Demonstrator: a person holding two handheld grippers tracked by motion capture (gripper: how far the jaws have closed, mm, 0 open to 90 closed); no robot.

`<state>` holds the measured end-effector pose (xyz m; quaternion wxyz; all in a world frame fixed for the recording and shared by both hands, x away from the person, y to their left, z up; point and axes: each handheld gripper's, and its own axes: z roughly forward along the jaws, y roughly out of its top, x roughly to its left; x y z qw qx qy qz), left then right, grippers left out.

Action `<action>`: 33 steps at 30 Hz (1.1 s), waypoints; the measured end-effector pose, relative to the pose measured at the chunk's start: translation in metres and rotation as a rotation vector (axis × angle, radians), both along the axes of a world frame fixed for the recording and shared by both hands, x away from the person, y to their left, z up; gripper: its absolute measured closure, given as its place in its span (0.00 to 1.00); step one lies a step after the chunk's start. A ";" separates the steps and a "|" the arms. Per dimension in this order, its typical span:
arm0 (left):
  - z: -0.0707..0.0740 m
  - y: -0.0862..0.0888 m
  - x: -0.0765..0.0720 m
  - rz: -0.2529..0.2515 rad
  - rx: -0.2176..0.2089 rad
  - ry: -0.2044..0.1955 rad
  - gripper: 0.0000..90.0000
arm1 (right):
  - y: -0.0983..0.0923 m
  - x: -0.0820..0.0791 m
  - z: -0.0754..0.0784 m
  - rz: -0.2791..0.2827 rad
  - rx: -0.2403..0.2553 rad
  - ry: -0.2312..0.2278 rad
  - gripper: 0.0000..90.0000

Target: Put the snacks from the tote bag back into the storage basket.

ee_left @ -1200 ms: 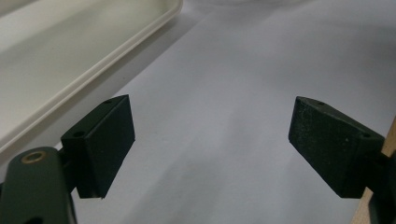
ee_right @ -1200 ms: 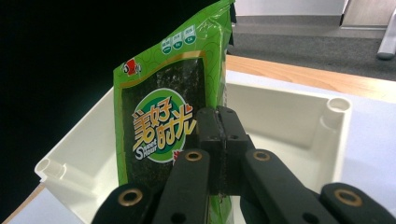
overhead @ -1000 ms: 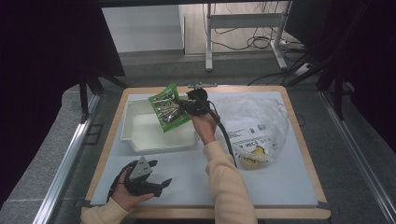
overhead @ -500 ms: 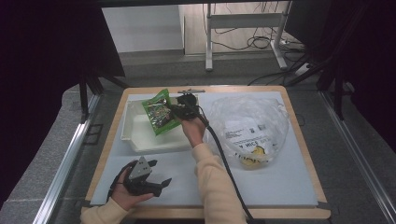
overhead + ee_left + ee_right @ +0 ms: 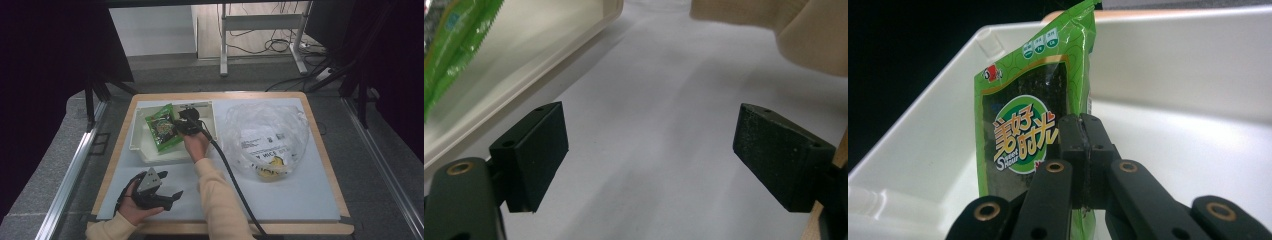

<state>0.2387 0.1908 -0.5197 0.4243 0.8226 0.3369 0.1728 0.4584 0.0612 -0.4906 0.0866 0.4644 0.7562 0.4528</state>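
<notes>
— Two grippers are in our hands, seen from the high view. What do we hold with the right gripper (image 5: 182,125)?

— We pinch a green snack packet (image 5: 163,132) by its right edge, the jaws pressed together on it. The packet hangs tilted over the white tray (image 5: 141,150), which sits at the far left of the table mat (image 5: 300,195).

— And our left gripper (image 5: 167,187)?

— It rests in our left hand at the mat's near left corner, jaws spread with nothing between them, well apart from the tray. A crumpled clear plastic bag (image 5: 265,132) lies on the right half of the mat, with something yellow inside it.

— What does the left gripper view give us?

— Both black jaws stand wide apart above the bare white mat (image 5: 649,125). The tray's wall (image 5: 524,65) runs along the upper left, with a strip of the green packet (image 5: 454,45) seen beyond it. Our beige sleeve (image 5: 799,30) crosses the top right corner.

— And the right gripper view?

— Our jaws meet tightly on the packet's (image 5: 1028,130) lower edge. It stands nearly upright inside the tray (image 5: 1173,65), label facing us, near the tray's left wall.
</notes>
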 end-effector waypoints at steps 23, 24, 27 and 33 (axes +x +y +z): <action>0.000 0.000 0.000 0.000 0.001 -0.002 0.16 | 0.017 -0.012 -0.005 0.043 -0.064 -0.009 0.73; 0.000 0.000 0.000 0.000 0.004 -0.002 0.16 | 0.014 -0.013 0.000 0.054 -0.066 -0.017 0.70; 0.000 0.000 0.000 0.002 0.004 0.000 0.16 | 0.012 -0.015 0.004 0.062 -0.064 -0.026 0.67; 0.000 -0.001 0.002 0.012 0.005 0.005 0.16 | 0.005 -0.021 0.017 0.093 -0.059 -0.043 0.53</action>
